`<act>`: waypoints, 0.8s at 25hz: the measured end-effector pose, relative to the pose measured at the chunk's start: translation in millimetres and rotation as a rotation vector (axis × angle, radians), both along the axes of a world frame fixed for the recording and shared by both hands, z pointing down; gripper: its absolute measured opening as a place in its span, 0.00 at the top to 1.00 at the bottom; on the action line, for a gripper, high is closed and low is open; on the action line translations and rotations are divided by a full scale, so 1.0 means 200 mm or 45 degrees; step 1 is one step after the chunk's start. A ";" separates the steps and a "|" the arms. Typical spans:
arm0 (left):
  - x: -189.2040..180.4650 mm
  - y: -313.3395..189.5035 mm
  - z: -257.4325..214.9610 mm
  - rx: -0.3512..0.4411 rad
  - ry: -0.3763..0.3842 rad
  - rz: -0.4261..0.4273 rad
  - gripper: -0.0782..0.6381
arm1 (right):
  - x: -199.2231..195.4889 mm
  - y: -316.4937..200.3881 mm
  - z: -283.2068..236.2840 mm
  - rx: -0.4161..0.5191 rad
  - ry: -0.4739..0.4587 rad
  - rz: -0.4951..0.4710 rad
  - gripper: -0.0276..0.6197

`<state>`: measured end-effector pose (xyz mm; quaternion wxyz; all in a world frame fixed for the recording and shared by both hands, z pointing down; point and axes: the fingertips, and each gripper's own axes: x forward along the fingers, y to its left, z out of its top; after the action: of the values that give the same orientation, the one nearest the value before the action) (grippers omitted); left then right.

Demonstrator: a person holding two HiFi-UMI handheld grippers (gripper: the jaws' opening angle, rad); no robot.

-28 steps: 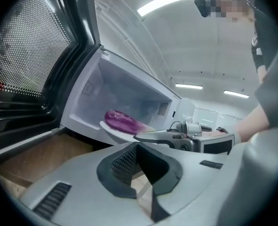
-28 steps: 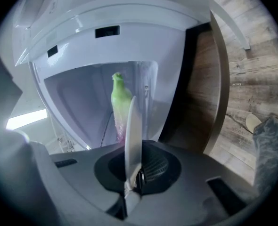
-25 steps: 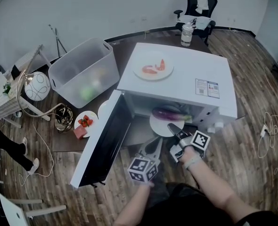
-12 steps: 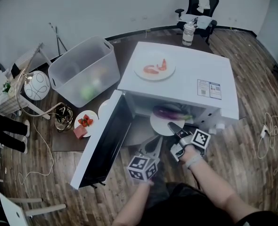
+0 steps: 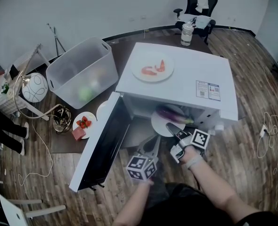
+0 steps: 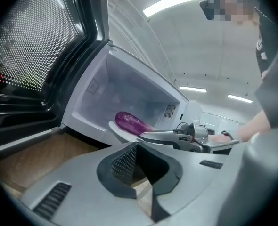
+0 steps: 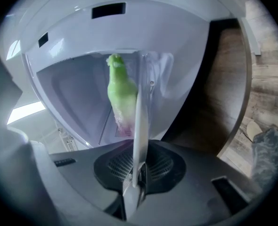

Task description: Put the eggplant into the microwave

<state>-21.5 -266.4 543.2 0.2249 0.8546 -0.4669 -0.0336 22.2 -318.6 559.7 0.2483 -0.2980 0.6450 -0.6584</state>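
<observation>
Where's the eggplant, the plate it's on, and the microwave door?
eggplant (image 5: 168, 112), head view, middle of its purple body.
plate (image 5: 157, 124), head view, bare white front rim.
door (image 5: 106, 142), head view, its dark inner pane.

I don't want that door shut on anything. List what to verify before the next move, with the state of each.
1. Microwave door open: ok.
2. Eggplant lying on the plate: ok.
3. Plate fully inside the microwave: cannot tell; its near rim sits at the front opening.
4. Right gripper free of the plate: cannot tell; its jaws are opening with the rim between them.
5. Door's path clear: not ok; the right gripper reaches into the opening.
6. Left gripper free to take the door: ok; shut and empty.
</observation>
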 end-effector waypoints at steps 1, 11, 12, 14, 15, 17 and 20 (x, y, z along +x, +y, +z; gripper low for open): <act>0.01 0.00 0.00 -0.002 0.001 0.003 0.89 | 0.00 0.00 0.00 -0.006 0.000 0.005 0.91; 0.05 -0.03 0.02 -0.020 0.000 0.022 0.89 | -0.05 -0.05 0.02 -0.024 0.036 -0.034 0.93; 0.05 -0.04 0.02 -0.021 0.000 0.017 0.89 | -0.06 -0.05 0.02 -0.019 0.040 -0.052 0.92; 0.04 -0.05 0.02 -0.026 0.005 0.006 0.89 | -0.07 -0.05 0.01 -0.005 0.043 -0.077 0.92; 0.03 -0.06 0.02 -0.030 0.012 0.001 0.89 | -0.08 -0.05 0.00 0.001 0.040 -0.083 0.91; 0.02 -0.07 0.03 -0.040 0.029 -0.006 0.89 | -0.08 -0.05 -0.01 0.010 0.026 -0.091 0.87; 0.01 -0.08 0.03 -0.045 0.038 -0.013 0.89 | -0.08 -0.03 -0.01 0.032 0.025 -0.118 0.87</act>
<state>-18.7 -281.7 549.5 0.2467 0.8475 -0.4683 -0.0391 5.3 -324.2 558.2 0.2149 -0.2712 0.6688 -0.6580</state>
